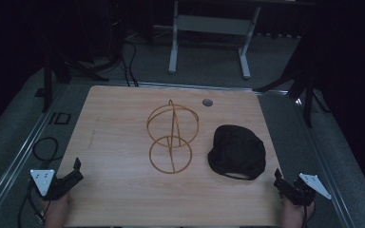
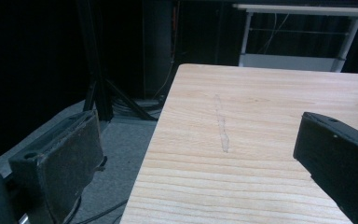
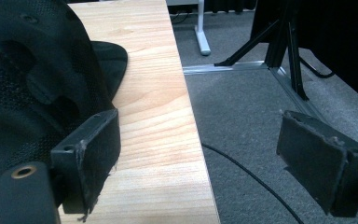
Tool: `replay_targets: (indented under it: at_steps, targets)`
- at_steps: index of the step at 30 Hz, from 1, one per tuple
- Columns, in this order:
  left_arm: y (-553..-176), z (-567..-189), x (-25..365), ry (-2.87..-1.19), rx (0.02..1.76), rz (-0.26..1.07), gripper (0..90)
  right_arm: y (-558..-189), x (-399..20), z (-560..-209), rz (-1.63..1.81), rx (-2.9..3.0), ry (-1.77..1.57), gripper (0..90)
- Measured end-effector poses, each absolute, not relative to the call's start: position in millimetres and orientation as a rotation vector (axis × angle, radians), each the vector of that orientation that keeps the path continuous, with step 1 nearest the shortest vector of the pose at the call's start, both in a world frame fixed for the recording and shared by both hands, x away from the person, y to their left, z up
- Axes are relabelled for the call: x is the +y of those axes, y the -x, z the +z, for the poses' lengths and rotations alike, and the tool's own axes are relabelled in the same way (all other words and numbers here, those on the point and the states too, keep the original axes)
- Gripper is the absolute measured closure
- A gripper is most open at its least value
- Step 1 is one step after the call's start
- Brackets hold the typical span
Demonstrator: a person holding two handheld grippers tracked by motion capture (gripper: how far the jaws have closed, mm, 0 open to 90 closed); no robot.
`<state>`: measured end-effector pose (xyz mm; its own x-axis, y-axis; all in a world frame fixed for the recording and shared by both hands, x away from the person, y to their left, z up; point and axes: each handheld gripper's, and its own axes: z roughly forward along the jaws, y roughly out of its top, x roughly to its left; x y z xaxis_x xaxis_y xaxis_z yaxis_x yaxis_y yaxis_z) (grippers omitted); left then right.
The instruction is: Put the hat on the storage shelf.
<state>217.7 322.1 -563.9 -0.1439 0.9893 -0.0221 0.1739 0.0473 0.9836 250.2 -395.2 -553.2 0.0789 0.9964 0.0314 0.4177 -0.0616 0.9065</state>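
A black cap (image 1: pixel 236 152) lies on the right side of the wooden table (image 1: pixel 123 142). A golden wire stand (image 1: pixel 172 137) made of rings sits in the middle. My left gripper (image 1: pixel 75 172) rests at the table's front left corner, open, with nothing between its jaws; its own view has the gripper (image 2: pixel 205 163) straddling the table's left edge. At the front right corner my right gripper (image 1: pixel 279 183) is open too. In the right gripper view, the gripper (image 3: pixel 214 163) straddles the table's right edge, and the black cap (image 3: pixel 28 84) lies just beyond its left jaw.
A small grey round grommet (image 1: pixel 207 102) sits near the table's far edge. Grey carpet (image 3: pixel 251 130) surrounds the table. Black tripod legs (image 1: pixel 304 90) stand at the right and left. A white desk frame (image 1: pixel 209 33) stands behind. Cables (image 1: pixel 45 147) trail on the floor at the left.
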Motion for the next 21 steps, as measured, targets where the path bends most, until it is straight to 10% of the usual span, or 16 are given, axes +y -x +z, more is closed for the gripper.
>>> replay_targets:
  at_steps: [21]
  targets:
    - [-217, -564, 322, -1.259, 1.435, 1.187, 1.8, -259, -381, -518, 0.999, 1.628, -1.569, 13.3]
